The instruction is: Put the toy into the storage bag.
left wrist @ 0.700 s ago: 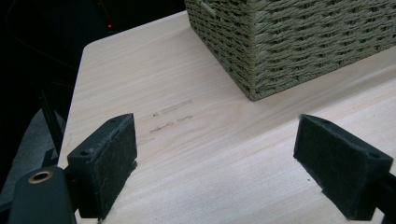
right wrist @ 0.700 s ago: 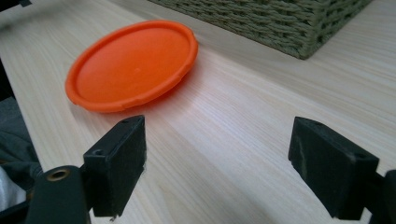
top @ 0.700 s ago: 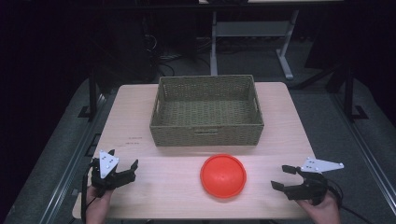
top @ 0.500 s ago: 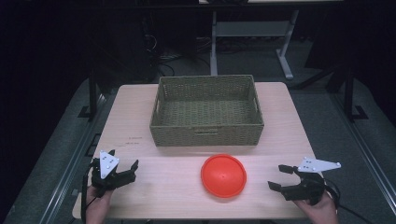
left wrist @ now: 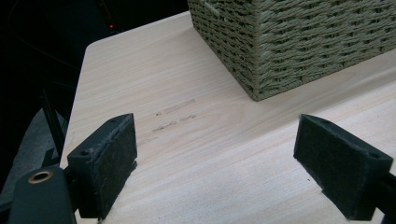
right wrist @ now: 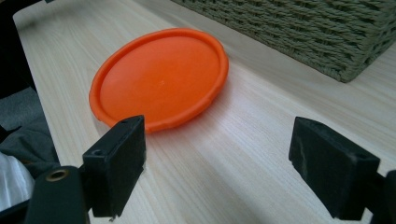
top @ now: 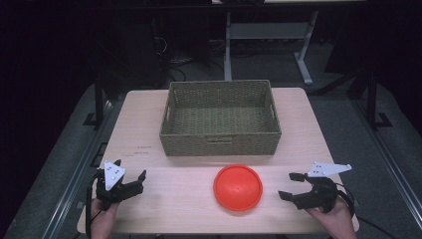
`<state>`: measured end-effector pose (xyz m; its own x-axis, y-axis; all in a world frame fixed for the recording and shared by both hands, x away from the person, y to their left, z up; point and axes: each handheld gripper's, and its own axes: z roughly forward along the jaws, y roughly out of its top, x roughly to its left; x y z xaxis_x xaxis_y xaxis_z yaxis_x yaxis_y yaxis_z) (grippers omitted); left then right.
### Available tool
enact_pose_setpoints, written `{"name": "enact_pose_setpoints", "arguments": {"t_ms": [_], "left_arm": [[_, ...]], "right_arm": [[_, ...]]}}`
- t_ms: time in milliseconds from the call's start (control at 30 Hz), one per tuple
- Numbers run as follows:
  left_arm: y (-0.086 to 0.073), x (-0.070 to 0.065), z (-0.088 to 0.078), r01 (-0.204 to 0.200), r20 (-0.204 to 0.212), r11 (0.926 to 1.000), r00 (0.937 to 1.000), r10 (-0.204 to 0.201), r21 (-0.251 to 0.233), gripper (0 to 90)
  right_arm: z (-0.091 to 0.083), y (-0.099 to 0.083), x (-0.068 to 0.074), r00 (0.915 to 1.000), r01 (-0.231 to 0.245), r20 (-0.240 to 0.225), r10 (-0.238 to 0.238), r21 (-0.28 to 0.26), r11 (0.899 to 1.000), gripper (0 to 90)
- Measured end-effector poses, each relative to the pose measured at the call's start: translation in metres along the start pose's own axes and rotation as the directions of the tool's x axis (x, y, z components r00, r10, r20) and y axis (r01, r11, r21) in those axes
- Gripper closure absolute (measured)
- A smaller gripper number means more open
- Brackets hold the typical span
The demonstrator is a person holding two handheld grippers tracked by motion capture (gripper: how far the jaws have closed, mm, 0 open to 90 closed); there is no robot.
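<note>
Light wood table with a woven basket at the far middle, orange plate flat near centre just in front of it, left gripper near-left and right gripper near-right, both jaws spread wide, nothing held.

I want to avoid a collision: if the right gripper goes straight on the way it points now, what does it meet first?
Most likely the orange plate. The right gripper, jaws open, points at its near rim across bare table; the depth is uncertain.
</note>
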<state>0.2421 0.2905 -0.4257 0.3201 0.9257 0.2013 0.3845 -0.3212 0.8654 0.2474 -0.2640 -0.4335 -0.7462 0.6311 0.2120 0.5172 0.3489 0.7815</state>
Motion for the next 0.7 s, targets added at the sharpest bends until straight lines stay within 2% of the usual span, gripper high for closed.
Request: {"name": "enact_pose_setpoints", "arguments": {"t_ms": [233, 600, 700], "left_arm": [[-0.001, 0.002, -0.001, -0.008, -0.012, 1.0, 0.9999, 0.008, -0.004, 12.8], [-0.001, 0.0, -0.001, -0.017, -0.01, 0.9998, 0.9998, 0.017, -0.003, 12.8], [-0.001, 0.0, -0.002, -0.019, -0.009, 0.9998, 0.9998, 0.019, 0.0, 12.8]], "right_arm": [[0.002, 0.011, 0.0, 0.9999, 0.004, -0.012, -0.004, 0.013, 1.0, 18.4], [0.008, 0.032, 0.004, 0.9994, 0.027, -0.024, -0.026, 0.042, 0.999, 18.5], [0.011, 0.04, 0.004, 0.9988, 0.03, -0.041, -0.028, 0.058, 0.998, 18.6]]}}
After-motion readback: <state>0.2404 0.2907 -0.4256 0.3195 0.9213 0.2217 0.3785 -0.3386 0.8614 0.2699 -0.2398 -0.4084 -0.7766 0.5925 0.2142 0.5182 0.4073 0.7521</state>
